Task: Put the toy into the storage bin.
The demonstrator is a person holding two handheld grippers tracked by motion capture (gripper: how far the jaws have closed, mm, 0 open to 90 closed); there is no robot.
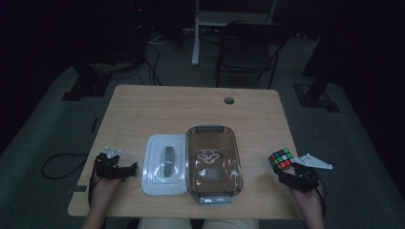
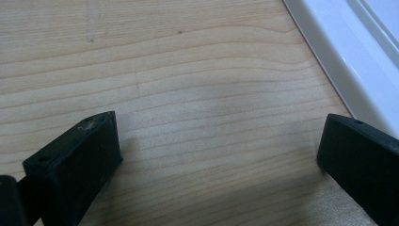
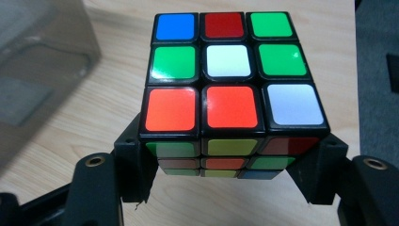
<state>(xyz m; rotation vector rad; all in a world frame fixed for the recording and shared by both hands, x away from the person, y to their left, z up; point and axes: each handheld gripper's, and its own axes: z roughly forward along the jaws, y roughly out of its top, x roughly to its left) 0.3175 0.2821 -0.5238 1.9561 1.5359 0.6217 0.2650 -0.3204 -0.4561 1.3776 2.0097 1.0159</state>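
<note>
A: Where is the puzzle cube (image 3: 234, 84) right now?

B: Clamped in the right gripper (image 3: 234, 176), off the counter (image 1: 157, 105) near its right edge. The two black jaws press on opposite sides of the cube's lower layer, so the grip sits low on it.

A: And the left gripper (image 1: 128, 170)?

B: It rests on the counter just left of the white lid (image 1: 165, 164), jaws spread wide with nothing between them but bare wood.

A: The clear tub (image 1: 213, 162) stands open between the lid and the cube. I judge the cube is meant to go in there.

B: Likely. To do that well, keep the squeeze steady, since the cube is smooth and held by its bottom rows; any tilt could let it pivot out. Carry it level across to the tub, high enough to pass over the near wall.

A: Then lower it?

B: Yes, straight down toward the middle of the tub floor, and part the jaws only once it sits flat. Dropping it from above risks a bounce against the tub's walls. The left gripper can wait by the lid, ready to take it afterwards.
</note>
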